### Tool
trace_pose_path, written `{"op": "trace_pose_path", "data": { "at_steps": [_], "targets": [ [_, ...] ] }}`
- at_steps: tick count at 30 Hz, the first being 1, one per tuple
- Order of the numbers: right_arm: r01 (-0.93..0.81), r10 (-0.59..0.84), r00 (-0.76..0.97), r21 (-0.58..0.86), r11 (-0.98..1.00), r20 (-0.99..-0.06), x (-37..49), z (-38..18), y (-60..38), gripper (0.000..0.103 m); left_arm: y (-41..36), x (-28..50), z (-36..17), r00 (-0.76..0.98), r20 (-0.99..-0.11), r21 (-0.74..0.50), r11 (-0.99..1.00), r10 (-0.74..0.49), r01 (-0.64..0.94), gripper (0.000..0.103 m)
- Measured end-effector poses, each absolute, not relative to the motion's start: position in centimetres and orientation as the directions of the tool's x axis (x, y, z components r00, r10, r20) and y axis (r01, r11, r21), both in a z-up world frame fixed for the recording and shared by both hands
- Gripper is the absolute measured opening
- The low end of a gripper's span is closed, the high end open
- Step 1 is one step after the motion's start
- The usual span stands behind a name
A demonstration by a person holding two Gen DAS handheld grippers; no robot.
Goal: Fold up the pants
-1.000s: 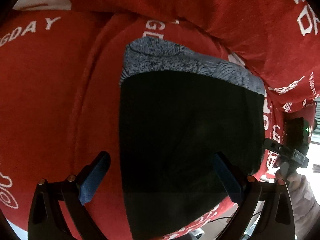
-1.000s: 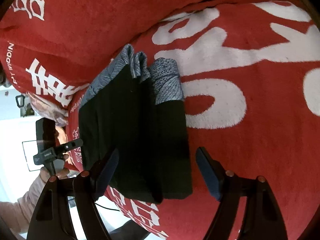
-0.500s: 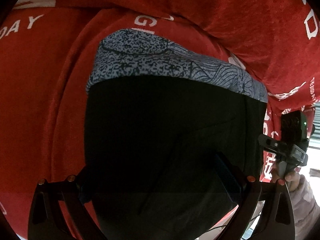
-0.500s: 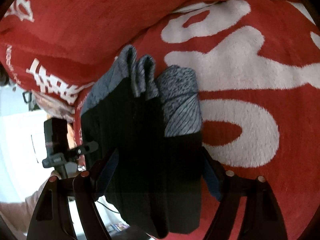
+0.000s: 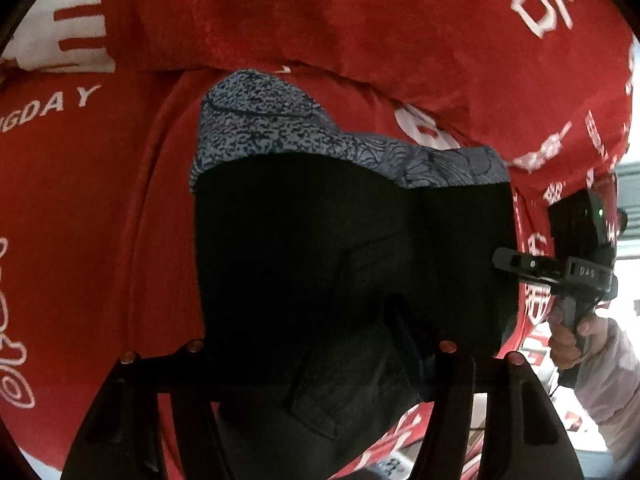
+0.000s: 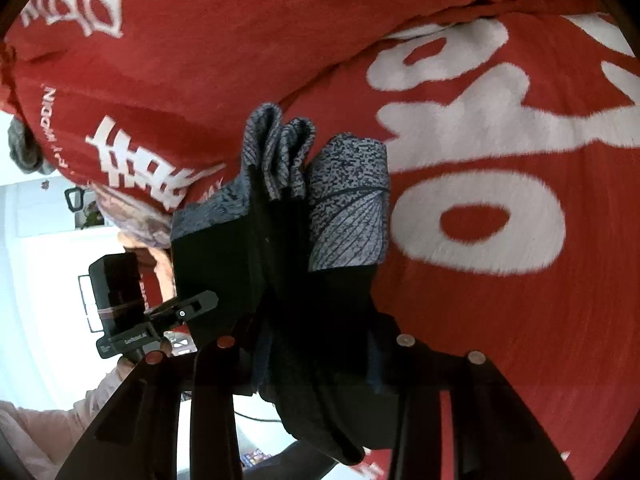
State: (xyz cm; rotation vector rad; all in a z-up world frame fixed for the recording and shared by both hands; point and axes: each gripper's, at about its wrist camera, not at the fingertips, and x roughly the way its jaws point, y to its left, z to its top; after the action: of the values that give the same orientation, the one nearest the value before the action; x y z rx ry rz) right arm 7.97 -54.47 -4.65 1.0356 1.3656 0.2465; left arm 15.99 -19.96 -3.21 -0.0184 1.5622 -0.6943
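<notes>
The black pants point(image 5: 320, 248) with a grey patterned waistband point(image 5: 260, 128) lie folded in a stack on the red blanket point(image 5: 100, 200). My left gripper point(image 5: 316, 356) is shut on the near edge of the pants, its fingers buried in the black cloth. In the right wrist view the pants point(image 6: 320, 312) show as a folded bundle with the waistband point(image 6: 348, 200) at the far end. My right gripper point(image 6: 316, 356) is shut on the near end of that bundle. The right gripper also shows in the left wrist view point(image 5: 520, 264) at the pants' right edge.
The red blanket with white lettering point(image 6: 500, 160) covers the whole surface, with a raised fold point(image 5: 360, 32) behind the pants. The bed edge and a bright floor point(image 6: 40, 260) lie on the side away from the blanket. The person's sleeve point(image 5: 600, 380) shows at the right.
Both grippers moved forward over the near edge of the pants and closed on the cloth. They were open and short of it one second ago.
</notes>
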Motion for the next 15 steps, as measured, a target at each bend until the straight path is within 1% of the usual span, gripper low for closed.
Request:
{"op": "trace_pose_path", "data": {
  "at_steps": [3, 8, 12, 13, 14, 15],
  "targets": [
    [0.416, 0.7, 0.261, 0.732, 0.54, -0.664, 6.4, -3.9, -53.4, 0.042, -18.7, 14.8, -2.5, -0.141, -0.909, -0.414, 0.813, -0.392, 0.41, 0.066],
    [0.445, 0.713, 0.264, 0.738, 0.508, -0.65, 2.5, -3.5, -51.5, 0.042, -15.5, 12.4, -2.4, -0.149, -0.917, -0.398, 0.828, -0.37, 0.394, 0.066],
    [0.466, 0.697, 0.231, 0.706, 0.533, -0.679, 0.4, -4.8, -50.1, 0.042, -14.3, 11.1, -4.1, -0.095, -0.947, -0.319, 0.864, -0.306, 0.39, 0.067],
    [0.476, 0.679, 0.212, 0.681, 0.556, -0.703, 0.1, -5.4, -49.7, 0.042, -13.5, 10.8, -4.6, -0.083, -0.955, -0.294, 0.878, -0.284, 0.378, 0.075],
    [0.472, 0.654, 0.206, 0.659, 0.585, -0.728, -0.2, -5.7, -49.4, 0.045, -13.8, 10.7, -5.1, -0.06, -0.96, -0.276, 0.886, -0.274, 0.371, 0.081],
    [0.468, 0.639, 0.21, 0.65, 0.599, -0.74, -0.4, -5.8, -49.5, 0.046, -13.5, 10.6, -5.2, -0.031, -0.965, -0.252, 0.894, -0.26, 0.369, 0.083]
  ]
}}
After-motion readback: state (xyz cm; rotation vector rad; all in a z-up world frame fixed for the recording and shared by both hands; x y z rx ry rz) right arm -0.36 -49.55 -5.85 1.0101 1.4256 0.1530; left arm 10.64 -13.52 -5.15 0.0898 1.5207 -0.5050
